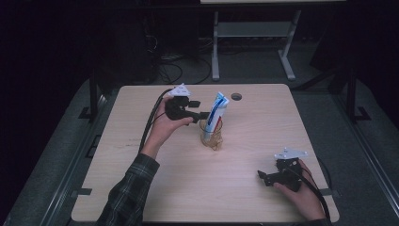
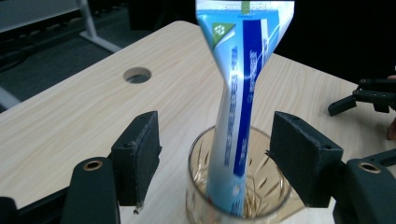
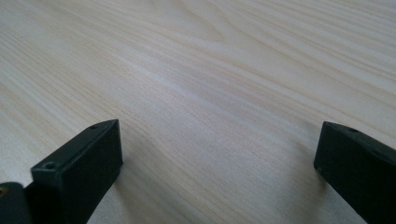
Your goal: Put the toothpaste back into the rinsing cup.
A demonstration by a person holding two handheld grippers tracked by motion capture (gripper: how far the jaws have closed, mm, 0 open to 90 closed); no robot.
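Toothpaste tube [image 2: 240,93] upright in glass [image 2: 243,186], between spread left claw [image 2: 215,158] jaws, untouched.

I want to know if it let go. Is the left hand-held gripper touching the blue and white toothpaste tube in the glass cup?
Apart. The left gripper view shows table between both pads and the tube.

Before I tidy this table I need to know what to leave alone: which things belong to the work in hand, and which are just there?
In the job:
- toothpaste tube, standing in the glass
- glass cup
- left gripper, jaws open either side of the tube

Not in it:
- right gripper, open, resting near the table edge
- cable hole in the table
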